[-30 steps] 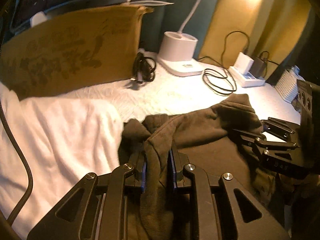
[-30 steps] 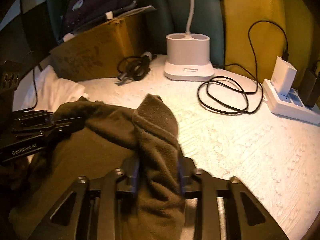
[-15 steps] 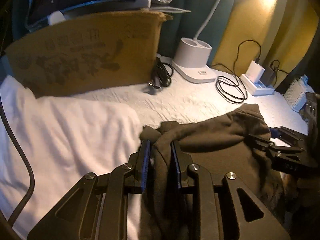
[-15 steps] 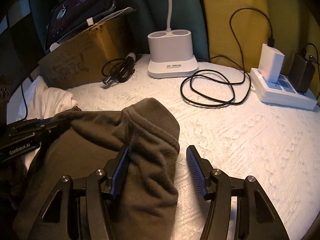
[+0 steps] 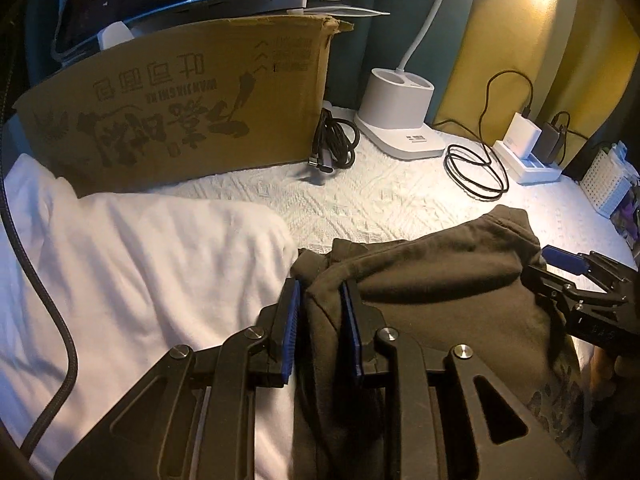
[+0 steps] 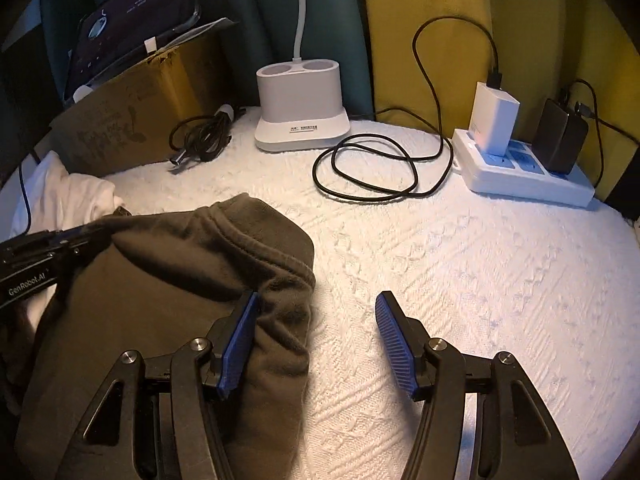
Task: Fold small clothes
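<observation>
Left tool [image 5: 320, 312] pinches brown garment [image 5: 440, 280]; right tool [image 6: 316, 320] opening, fabric beside its left pad

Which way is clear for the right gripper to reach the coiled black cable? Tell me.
Probably straight ahead: the right gripper is opening, with only bare white cover between it and the cable; the brown garment lies to its left.

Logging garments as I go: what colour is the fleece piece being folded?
Dark olive-brown, plain soft fleece garment. Best seen in the right wrist view.
</observation>
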Demonstrator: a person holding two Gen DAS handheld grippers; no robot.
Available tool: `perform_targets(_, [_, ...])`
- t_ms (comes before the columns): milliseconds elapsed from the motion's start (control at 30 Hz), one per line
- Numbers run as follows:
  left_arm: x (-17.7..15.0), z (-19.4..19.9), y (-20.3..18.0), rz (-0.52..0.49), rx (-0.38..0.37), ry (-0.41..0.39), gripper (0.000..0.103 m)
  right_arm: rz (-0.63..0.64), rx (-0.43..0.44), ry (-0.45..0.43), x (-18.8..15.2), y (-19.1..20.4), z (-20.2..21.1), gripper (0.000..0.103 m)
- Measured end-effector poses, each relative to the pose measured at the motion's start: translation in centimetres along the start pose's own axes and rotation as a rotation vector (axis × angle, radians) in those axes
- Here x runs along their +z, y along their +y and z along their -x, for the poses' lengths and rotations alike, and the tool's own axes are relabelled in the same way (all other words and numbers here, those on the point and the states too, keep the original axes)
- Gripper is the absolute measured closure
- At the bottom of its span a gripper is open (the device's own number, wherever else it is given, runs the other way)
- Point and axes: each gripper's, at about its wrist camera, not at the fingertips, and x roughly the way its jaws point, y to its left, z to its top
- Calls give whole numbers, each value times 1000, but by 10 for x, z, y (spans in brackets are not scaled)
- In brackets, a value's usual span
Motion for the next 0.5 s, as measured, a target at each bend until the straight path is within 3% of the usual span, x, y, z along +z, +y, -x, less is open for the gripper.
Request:
perform_targets(267, [-2,37,2,12,-4,-56,77,6,-60,-24,-4,-2,17,41])
perform_targets(500, [-18,61,-7,7,-61,-67,77,2,-72,-42,-18,-1,42,41])
